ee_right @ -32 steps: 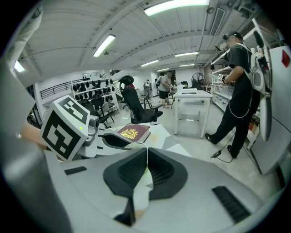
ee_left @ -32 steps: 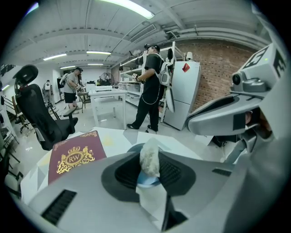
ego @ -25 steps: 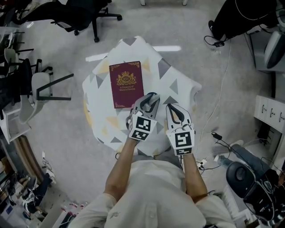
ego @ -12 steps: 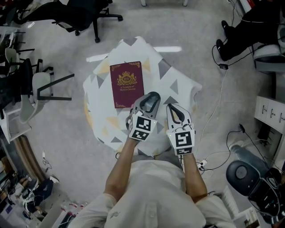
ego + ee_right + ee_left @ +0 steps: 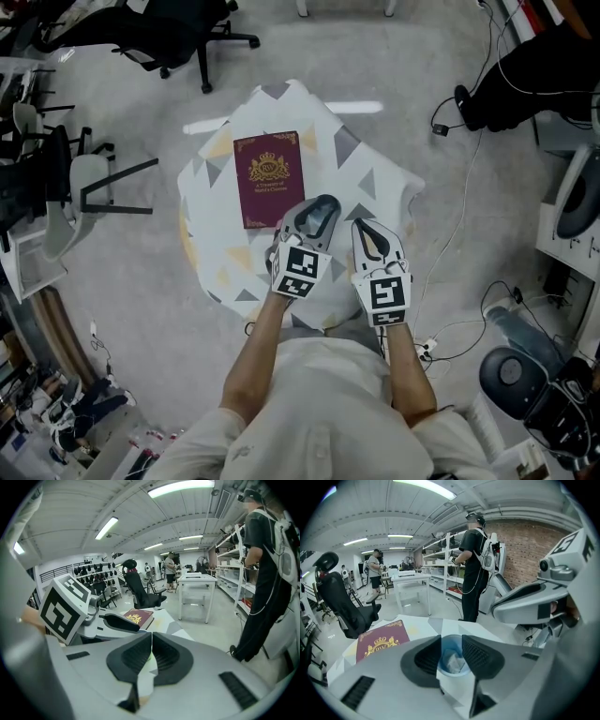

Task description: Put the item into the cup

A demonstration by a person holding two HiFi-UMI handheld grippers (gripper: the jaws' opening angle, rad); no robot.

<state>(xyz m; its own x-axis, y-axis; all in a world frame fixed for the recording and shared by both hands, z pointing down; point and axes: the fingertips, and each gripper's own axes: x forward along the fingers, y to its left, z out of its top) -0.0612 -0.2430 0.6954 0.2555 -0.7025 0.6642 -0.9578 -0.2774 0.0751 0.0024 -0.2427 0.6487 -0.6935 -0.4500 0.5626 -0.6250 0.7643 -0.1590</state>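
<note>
R claw: right gripper [image 5: 151, 641], grey plastic with ribbed black pads; jaws together, nothing held.
L claw: left gripper [image 5: 317, 208], same build; jaws have just been opening and are now wide, with 1 round blue cup [image 5: 451, 643] standing betw. them.
Item: 1 crumpled white item [image 5: 452, 662], paper-like, lies inside the cup.
Book: 1 dark-red hardback book [image 5: 268, 178] w/ gold crest, flat, just beyond-left of the cup.
Table: 1 small cloth-covered table [image 5: 375, 178], white w/ grey and yellow triangles; right half bare.
Room: grey floor [image 5: 141, 253] open on all sides; 1 black office chair [image 5: 178, 28] far left.
</note>
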